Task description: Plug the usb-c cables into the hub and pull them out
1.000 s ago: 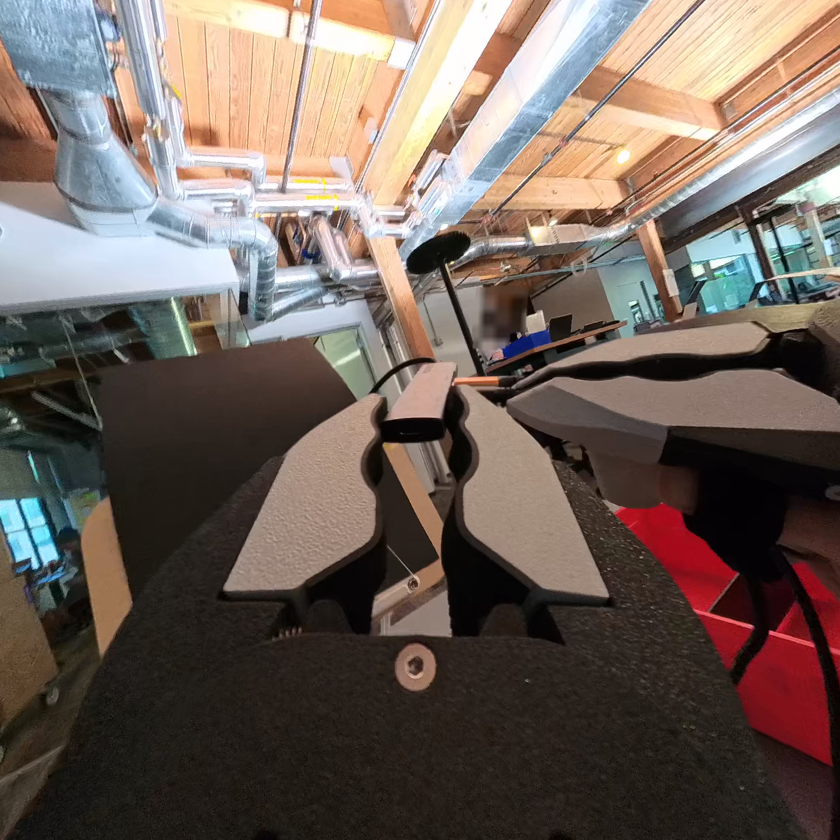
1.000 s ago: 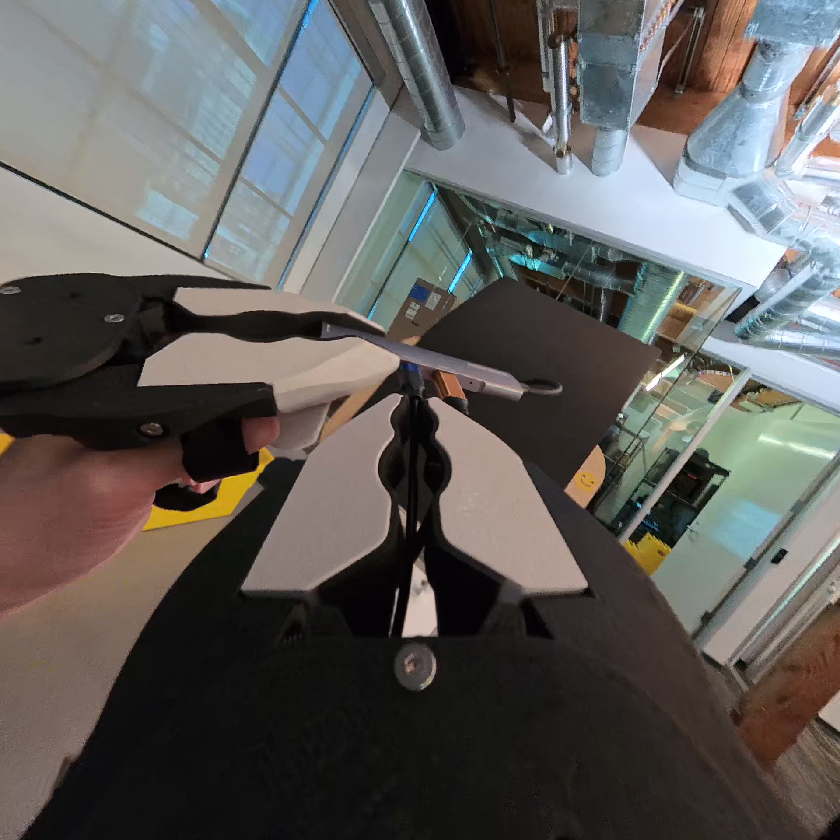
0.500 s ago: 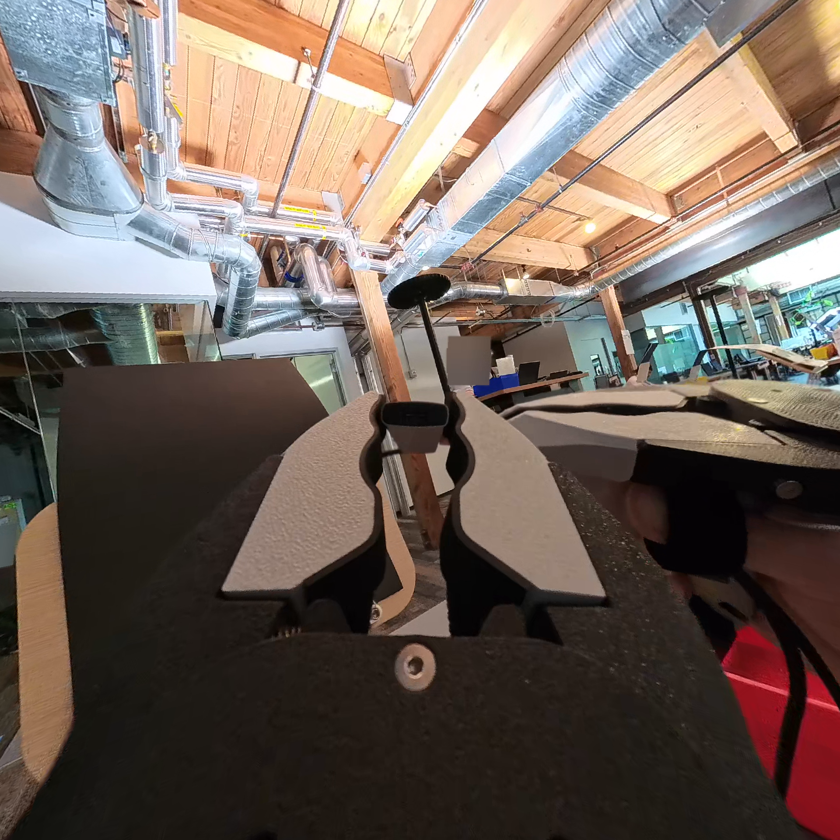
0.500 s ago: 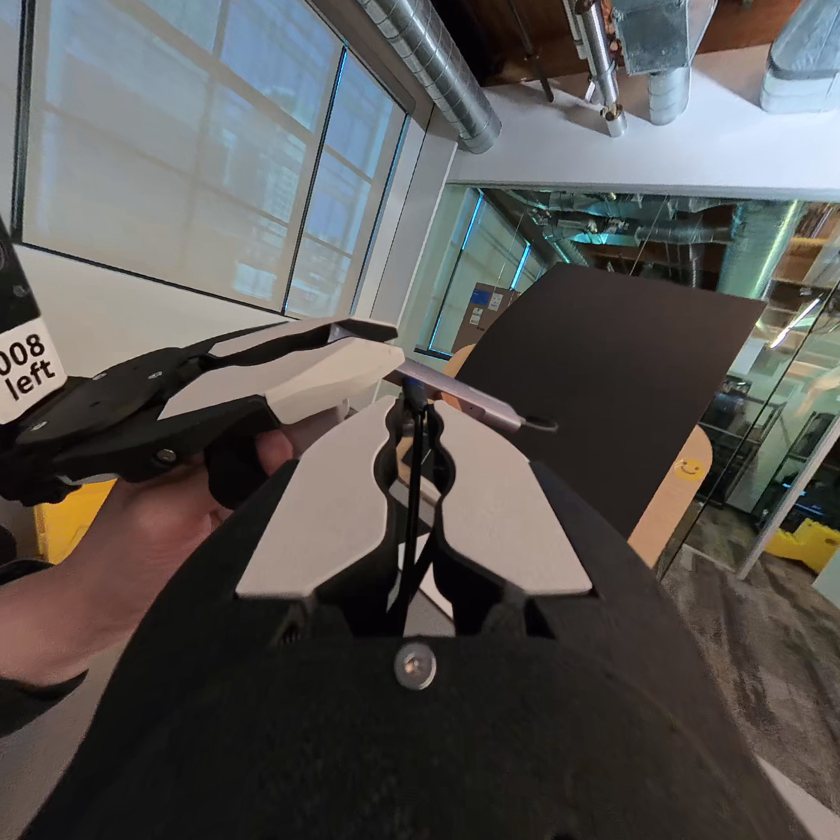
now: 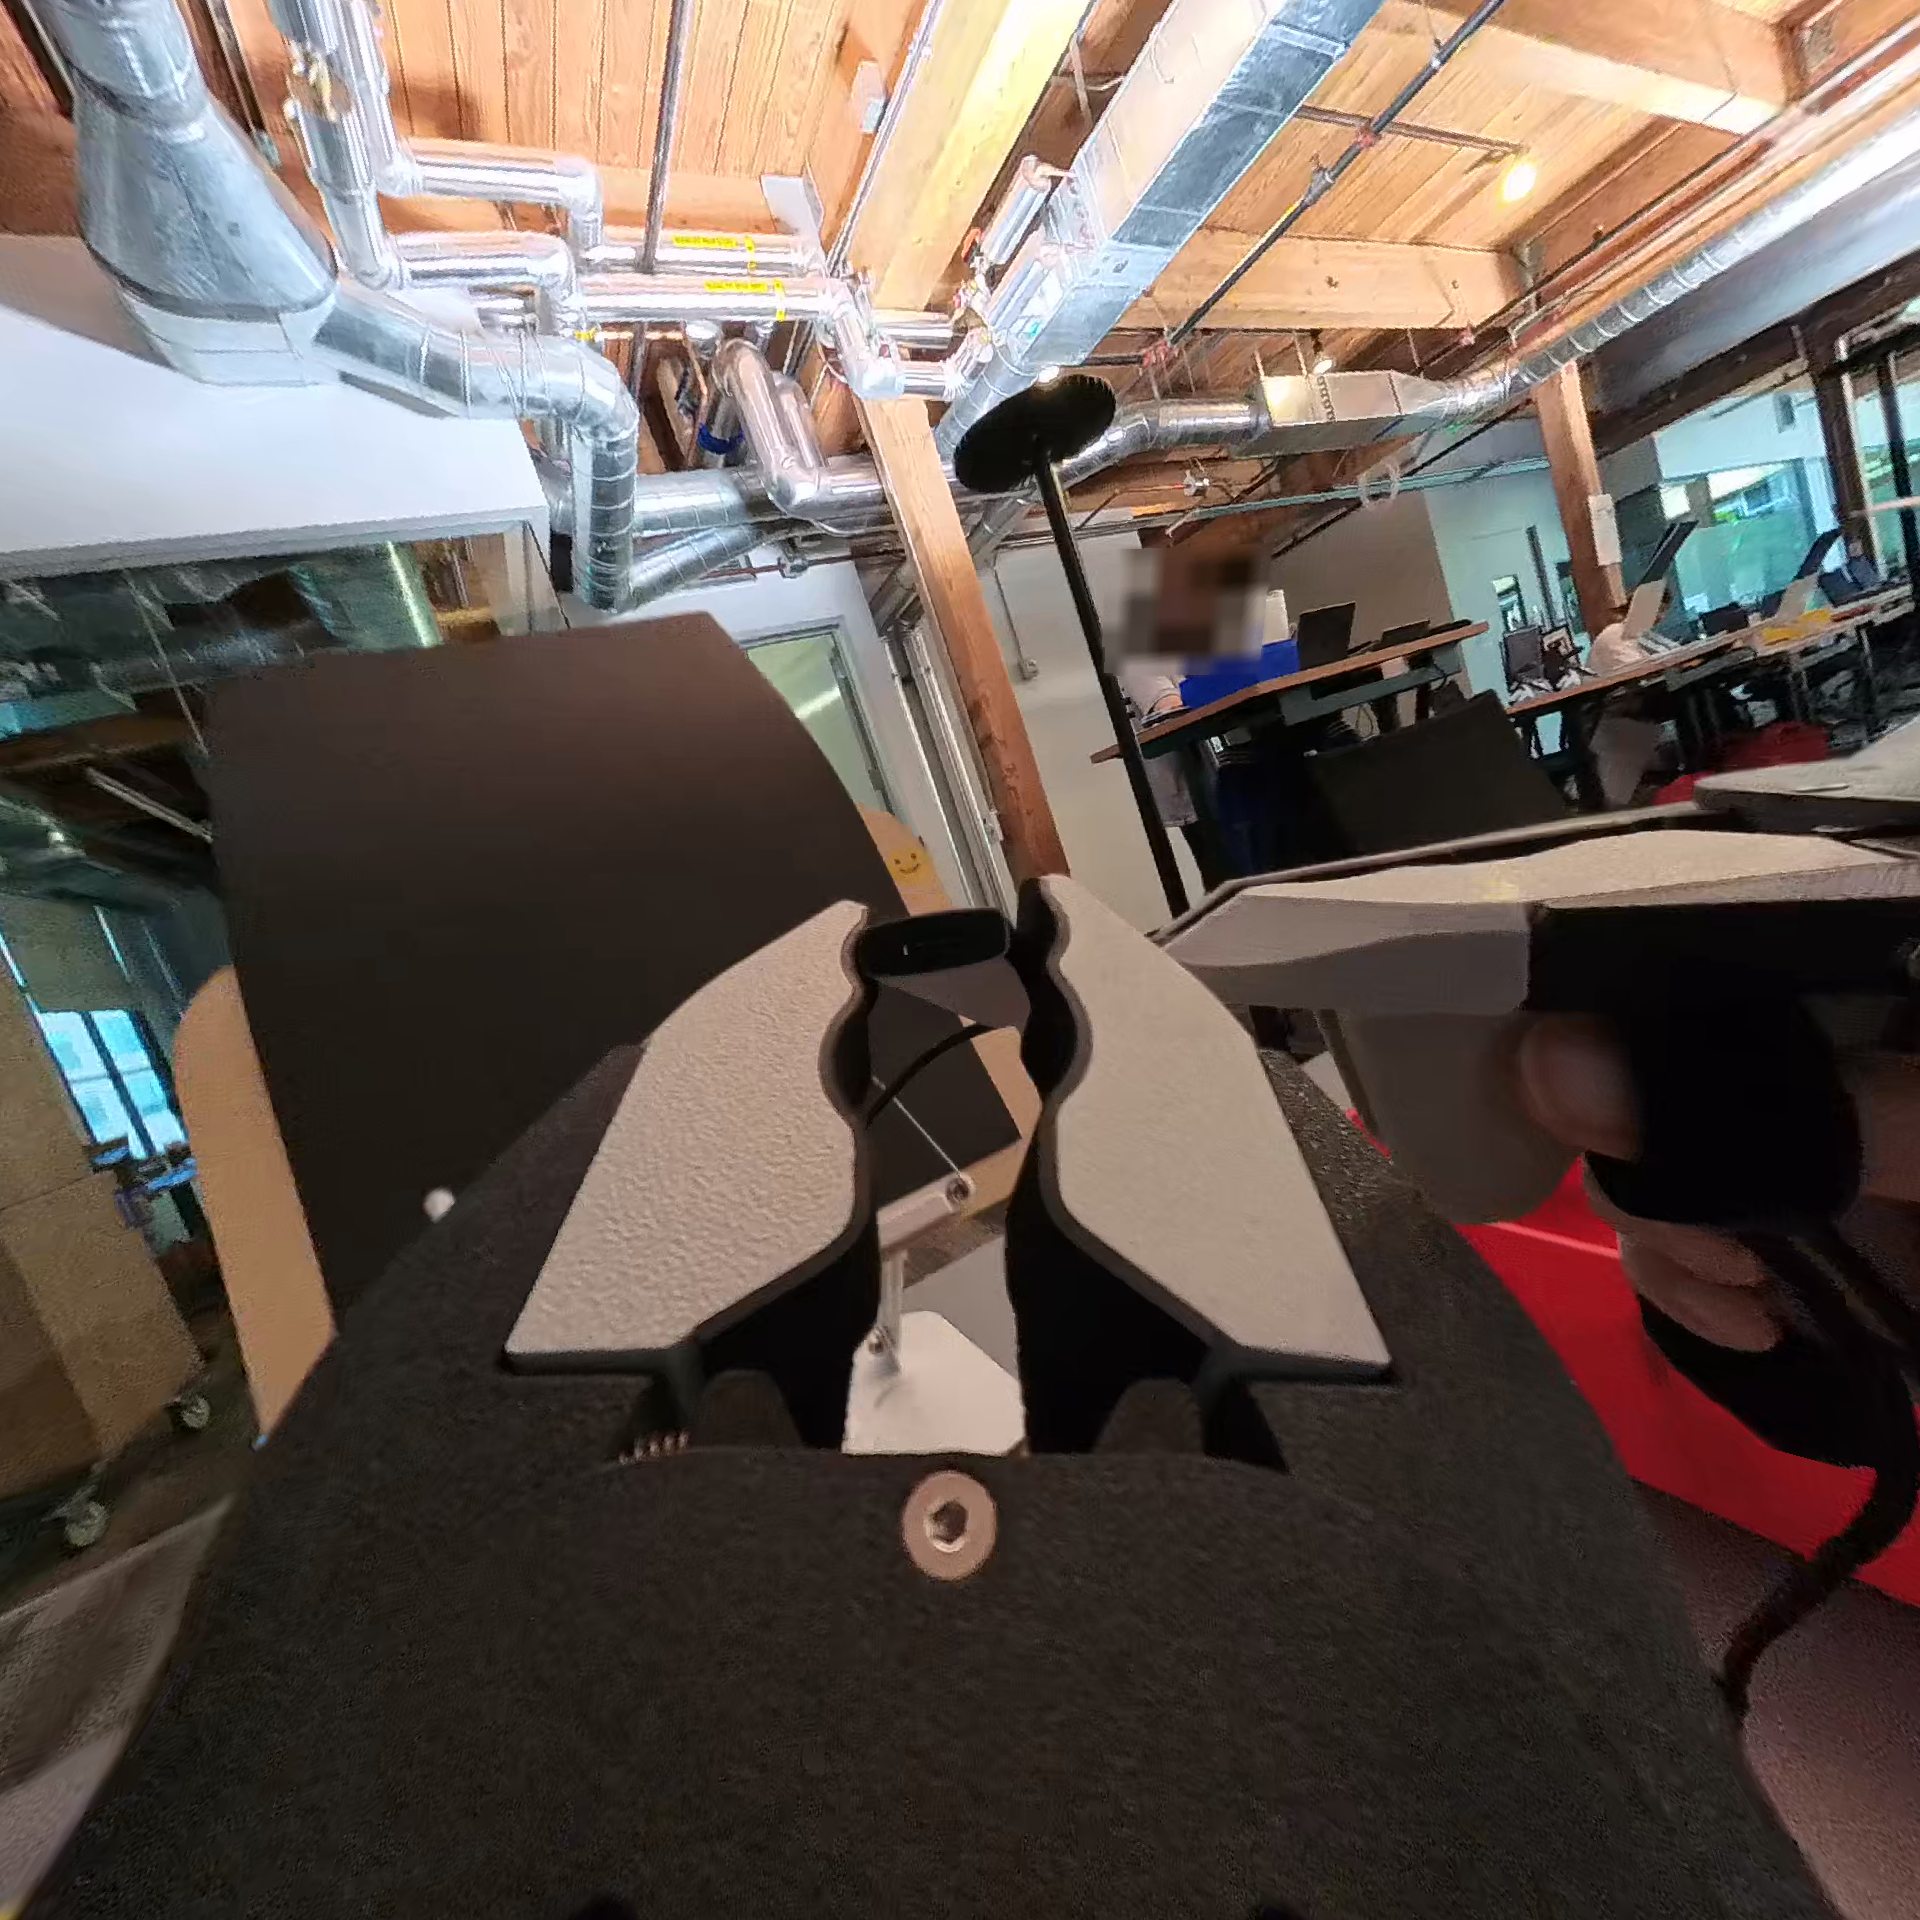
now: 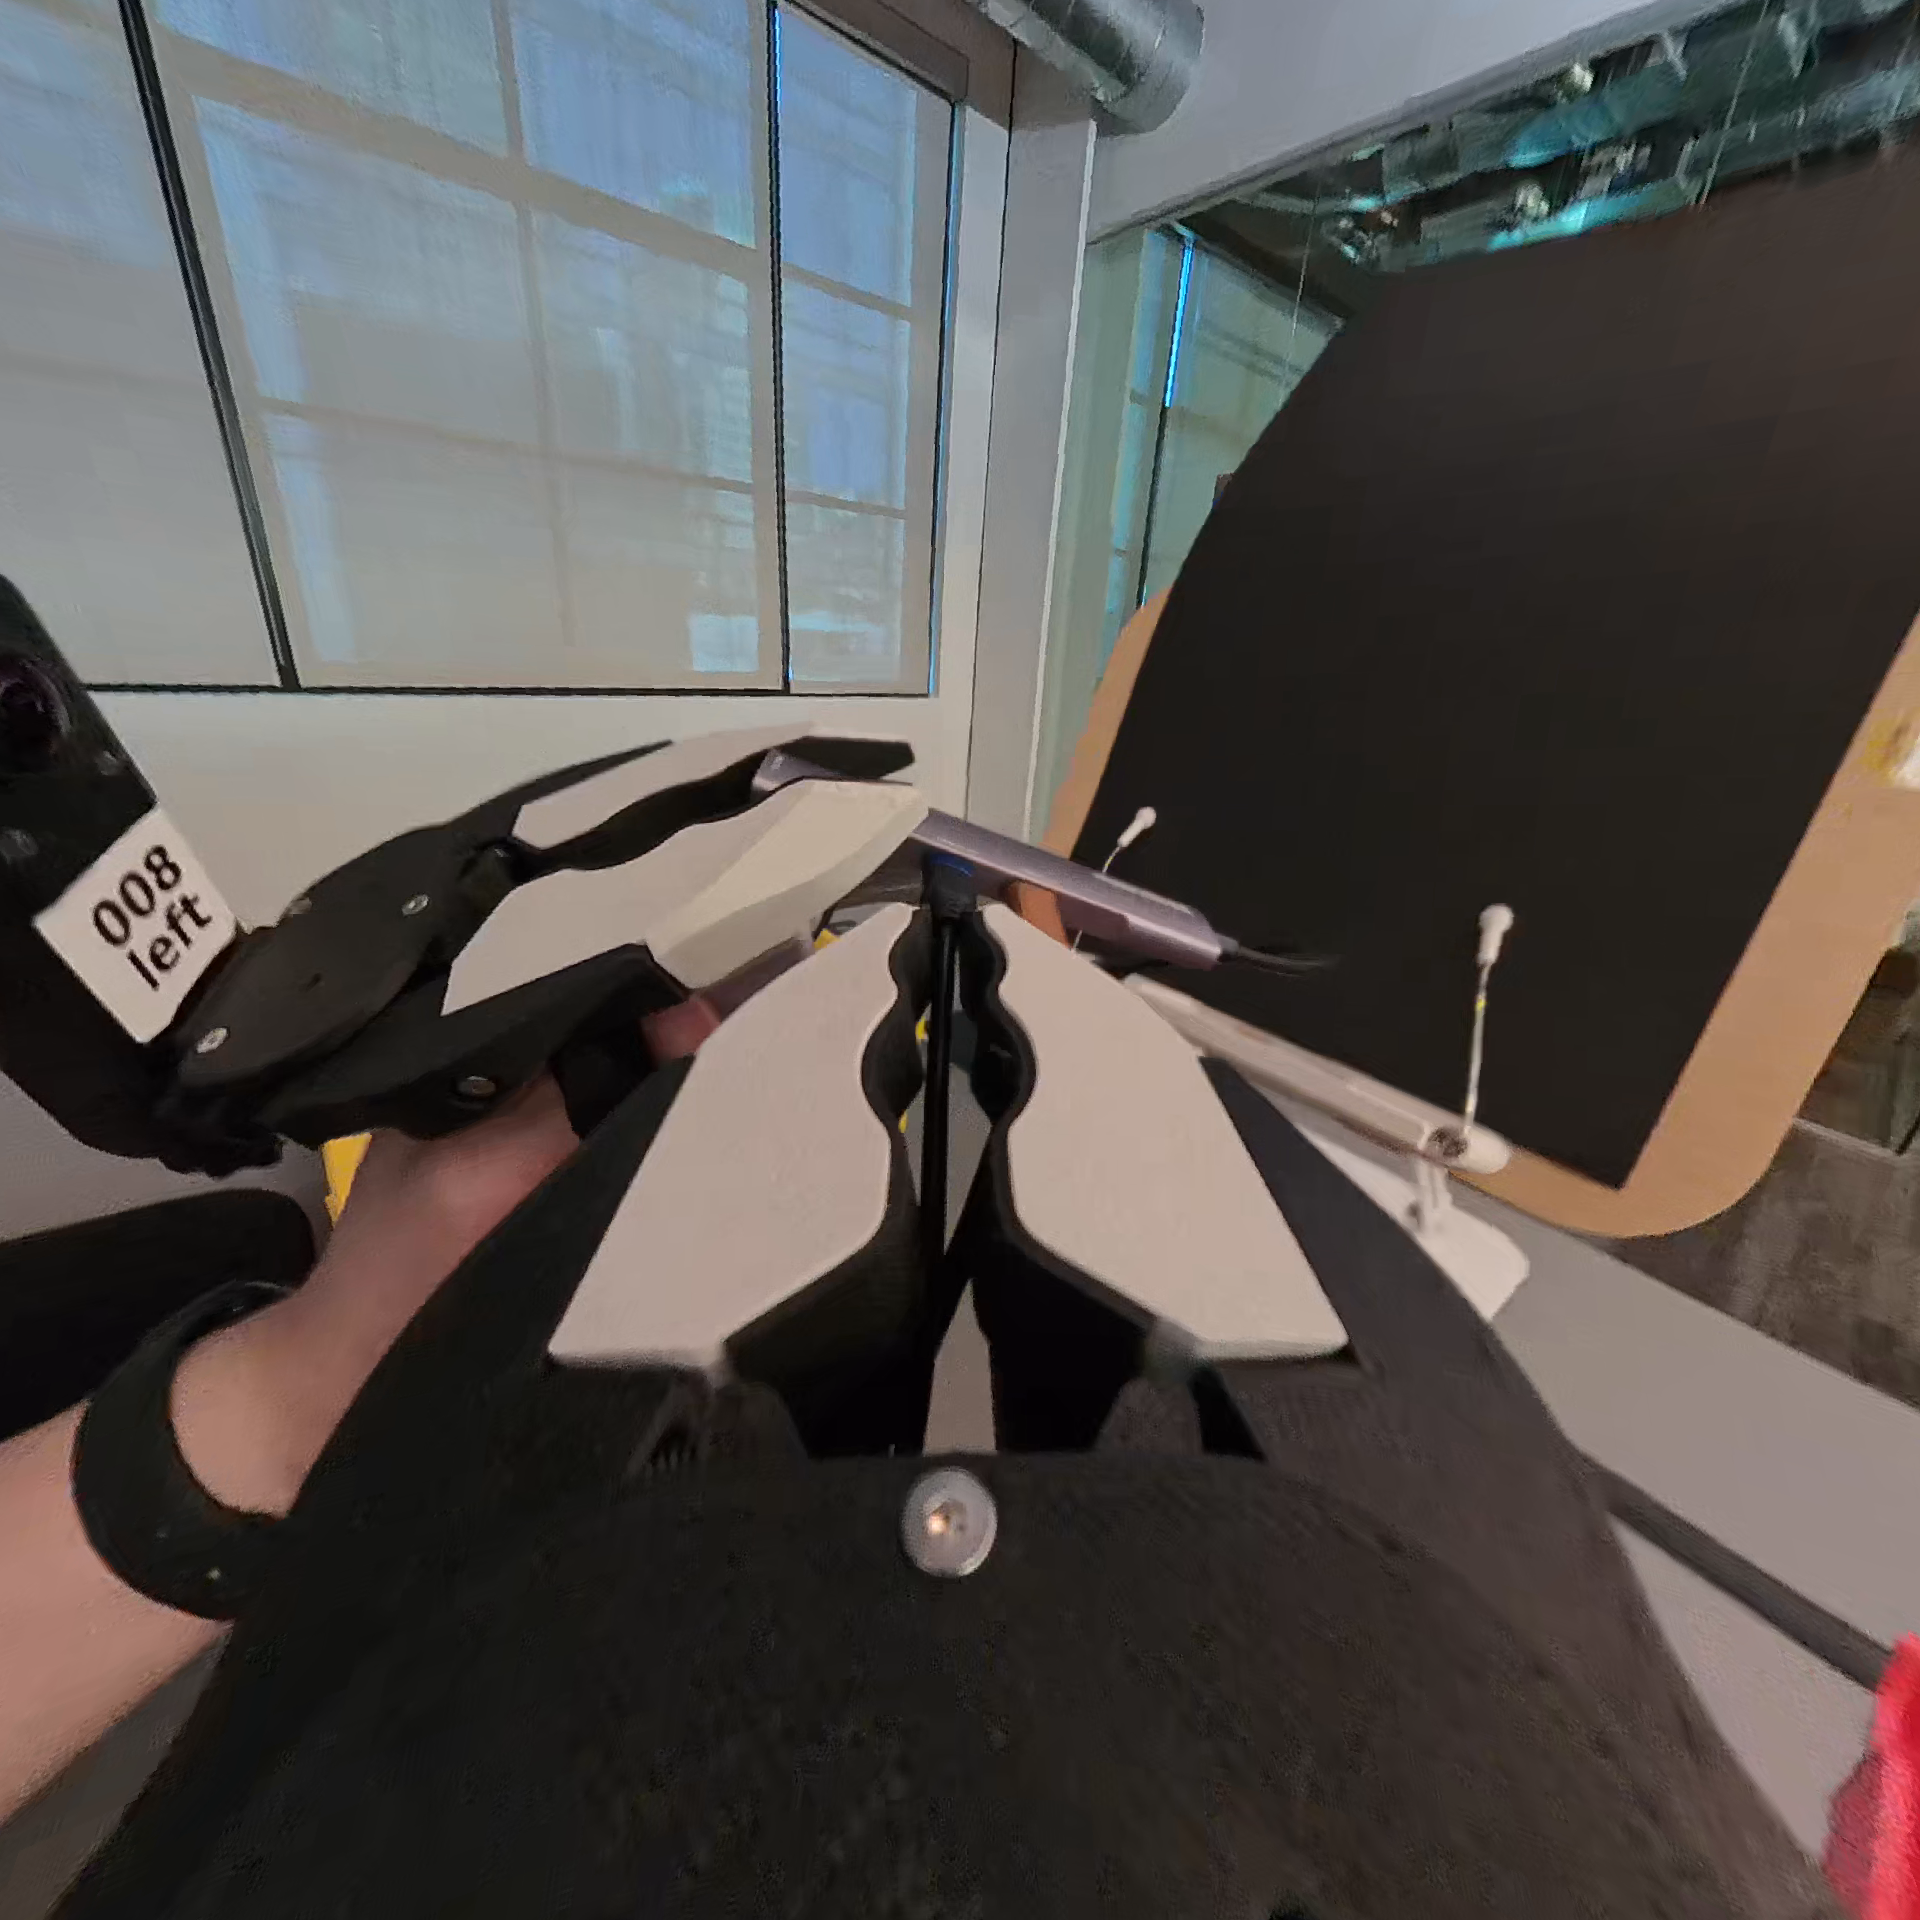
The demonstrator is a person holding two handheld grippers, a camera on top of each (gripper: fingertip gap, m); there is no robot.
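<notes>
My left gripper is shut on the grey hub and holds it up in the air, one end with a port facing the camera. In the right wrist view the left gripper grips one end of the hub, which sticks out to the right with its own black lead at the far end. My right gripper is shut on a black usb-c cable; its blue-ringed plug sits against the hub's side. The right gripper also shows in the left wrist view at the right.
A curved black panel with a tan edge stands behind. A white stand with thin posts sits on the grey table. A red bin lies at the right. Windows are at the left; desks and a person farther off. The grippers are tip to tip, or close to it.
Both grippers have tilted down with the hub and cable still in them, so the table and stand have come into sight. The plug stays at the hub's side.
</notes>
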